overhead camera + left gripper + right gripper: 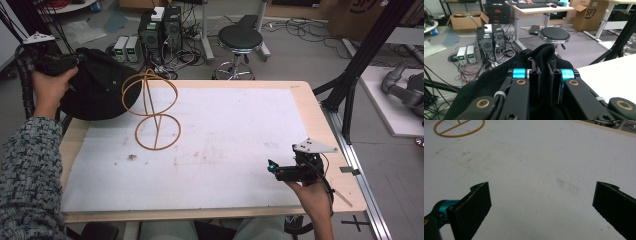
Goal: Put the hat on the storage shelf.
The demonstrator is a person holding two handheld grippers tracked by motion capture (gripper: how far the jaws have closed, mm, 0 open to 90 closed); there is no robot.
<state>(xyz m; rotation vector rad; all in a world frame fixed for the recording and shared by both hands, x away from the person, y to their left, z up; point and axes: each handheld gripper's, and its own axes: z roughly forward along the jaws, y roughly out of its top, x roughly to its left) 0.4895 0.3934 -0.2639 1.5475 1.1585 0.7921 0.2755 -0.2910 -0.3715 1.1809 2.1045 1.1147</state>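
A black cap [97, 85] is held in the left gripper [52, 62], whose jaws are pinched together on a fold of the fabric, as is seen plainly in the left gripper view, where the cloth [544, 53] rises between the two black jaws. In the high view the cap is carried in the air at the far left corner of the worktop [310, 107], partly beyond its left edge. Just beside it, toward the middle of the worktop, a wire hat stand [152, 110] stands upright on a round base ring, with its top hoops close to the cap's edge.

The relation that matters is judged to be this: the stand lies to the right of the cap and slightly nearer the person, so the cap would have to be brought sideways over the top hoops and then lowered along the stand's upright axis. The left hand is clearly the nearer one.

The right gripper [292, 170] is kept low at the near right corner, well apart from the stand, with its jaws spread wide and nothing between them.
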